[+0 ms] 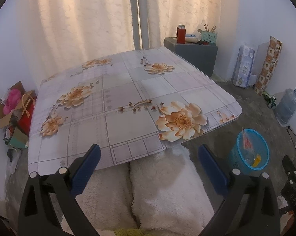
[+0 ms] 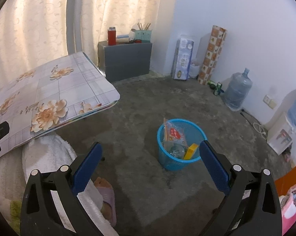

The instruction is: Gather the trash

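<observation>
left gripper [image 1: 148,165] wide, empty, at tabletop [image 1: 128,90] near edge; right gripper [image 2: 150,162] wide, empty, above floor beside blue wastebasket [image 2: 171,162] holding trash.

Right claw [image 2: 150,153]: blue pads spread wide, nothing between them, held above the concrete floor [image 2: 140,106]. Blue mesh bin [image 2: 179,157] on the floor: holds a red-printed packet [image 2: 174,132], a yellow box [image 2: 191,151], clear crumpled plastic [image 2: 176,149]. Floral tabletop [image 2: 49,90] at left.

Left view faces table [image 1: 128,90], right floor; both share bin [image 2: 180,143]
</observation>
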`<state>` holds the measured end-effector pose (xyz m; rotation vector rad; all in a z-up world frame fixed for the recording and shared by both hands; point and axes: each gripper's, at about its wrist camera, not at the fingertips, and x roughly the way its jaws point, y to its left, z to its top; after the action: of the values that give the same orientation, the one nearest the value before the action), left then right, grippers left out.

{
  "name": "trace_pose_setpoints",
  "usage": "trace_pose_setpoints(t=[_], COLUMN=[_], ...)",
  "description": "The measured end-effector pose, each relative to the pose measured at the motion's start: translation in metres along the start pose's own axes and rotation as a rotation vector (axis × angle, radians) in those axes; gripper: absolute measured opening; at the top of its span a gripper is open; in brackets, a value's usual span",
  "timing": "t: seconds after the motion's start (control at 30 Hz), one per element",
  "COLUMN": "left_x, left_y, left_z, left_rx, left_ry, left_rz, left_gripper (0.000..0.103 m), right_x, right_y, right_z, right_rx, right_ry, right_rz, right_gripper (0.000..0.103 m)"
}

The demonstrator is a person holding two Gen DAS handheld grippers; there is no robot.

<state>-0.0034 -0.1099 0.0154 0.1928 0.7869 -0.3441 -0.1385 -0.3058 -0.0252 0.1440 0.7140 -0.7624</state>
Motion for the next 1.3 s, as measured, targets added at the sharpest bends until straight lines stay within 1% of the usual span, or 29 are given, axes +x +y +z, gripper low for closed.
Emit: trace_pose_setpoints(t=[0.33,0.5,1.3], left_x=[0.005,0.006,0.005], left_y=[0.001,0.002,0.001], left_z=[0.000,0.000,-0.001], left_rx=[-0.003,-0.019,-0.021], left_ry=[0.027,0.035,0.041], left_rz=[-0.022,-0.059,-0.062], left_gripper=[0.097,0.097,0.097], right_x=[0.002,0.002,0.003], right_y=[0.001,0.004,0.013], right_z=[0.001,0.002,0.008], right_rx=[-0.012,-0.020,-0.023], right_ry=[0.004,0.004,0.002], right_rz=[0.010,0.011,0.019], right_gripper=[0.095,0.095,0.095])
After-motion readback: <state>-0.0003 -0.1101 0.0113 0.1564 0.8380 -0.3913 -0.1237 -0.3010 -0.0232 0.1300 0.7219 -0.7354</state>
